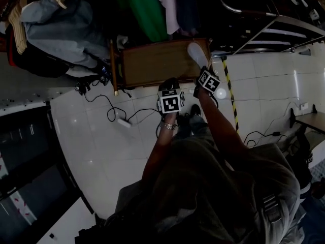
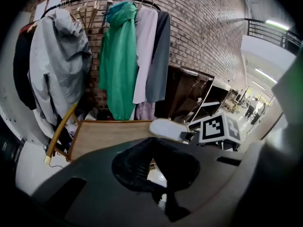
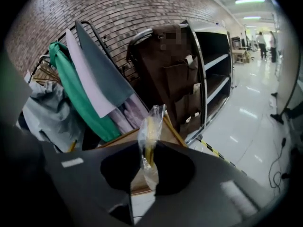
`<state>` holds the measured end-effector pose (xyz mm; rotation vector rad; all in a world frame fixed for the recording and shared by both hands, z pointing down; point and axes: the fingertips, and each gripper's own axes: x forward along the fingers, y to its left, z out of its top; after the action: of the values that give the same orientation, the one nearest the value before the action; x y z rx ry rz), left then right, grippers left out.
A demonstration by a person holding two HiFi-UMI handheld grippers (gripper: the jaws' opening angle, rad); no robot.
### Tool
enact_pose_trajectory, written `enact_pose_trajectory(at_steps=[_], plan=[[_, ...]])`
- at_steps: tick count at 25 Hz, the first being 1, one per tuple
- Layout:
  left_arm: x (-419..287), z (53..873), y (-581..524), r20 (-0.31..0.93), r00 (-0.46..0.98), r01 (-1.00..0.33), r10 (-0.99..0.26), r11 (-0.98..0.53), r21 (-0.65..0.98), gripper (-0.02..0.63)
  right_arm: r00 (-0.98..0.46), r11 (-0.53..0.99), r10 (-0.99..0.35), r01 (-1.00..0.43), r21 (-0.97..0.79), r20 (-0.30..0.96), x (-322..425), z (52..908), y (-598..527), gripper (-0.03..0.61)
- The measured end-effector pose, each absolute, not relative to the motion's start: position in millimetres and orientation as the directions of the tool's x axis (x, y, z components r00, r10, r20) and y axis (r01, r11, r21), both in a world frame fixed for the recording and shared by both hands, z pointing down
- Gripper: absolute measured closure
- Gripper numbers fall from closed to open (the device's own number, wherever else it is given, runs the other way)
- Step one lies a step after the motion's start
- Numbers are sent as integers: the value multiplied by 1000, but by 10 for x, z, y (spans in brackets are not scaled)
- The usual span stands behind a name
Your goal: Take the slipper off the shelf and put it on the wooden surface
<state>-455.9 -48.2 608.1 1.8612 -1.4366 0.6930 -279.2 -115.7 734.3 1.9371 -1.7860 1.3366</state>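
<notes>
A white slipper (image 1: 196, 53) in clear wrapping hangs over the right end of the low wooden surface (image 1: 152, 62). My right gripper (image 1: 199, 66) is shut on the slipper's near end. In the right gripper view the wrapped slipper (image 3: 150, 131) stands edge-on between the closed jaws. My left gripper (image 1: 170, 84) hovers just in front of the wooden surface's near edge, to the left of the right one, with its jaws together and nothing in them. From the left gripper view the slipper (image 2: 168, 128) shows above the wooden surface's (image 2: 109, 135) right end.
A rack of hanging clothes, among them a green jacket (image 2: 118, 60), stands behind the wooden surface against a brick wall. A metal shelf unit (image 3: 213, 74) is to the right. Cables and a power strip (image 1: 123, 122) lie on the white floor, with black-and-yellow tape (image 1: 229, 93).
</notes>
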Motion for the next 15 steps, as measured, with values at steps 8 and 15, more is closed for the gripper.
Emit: enact_pose_trajectory(at_steps=[8, 15], plan=[[-4611, 6240, -363, 773, 231, -973, -590, -137, 186, 611, -186, -205, -375, -939, -276, 908, -3044, 8146, -822, 370], [-4467, 6111, -457, 746, 260, -966, -613, -167, 200, 611, -234, -203, -265, -935, -291, 935, -2964, 8163, -465, 309]])
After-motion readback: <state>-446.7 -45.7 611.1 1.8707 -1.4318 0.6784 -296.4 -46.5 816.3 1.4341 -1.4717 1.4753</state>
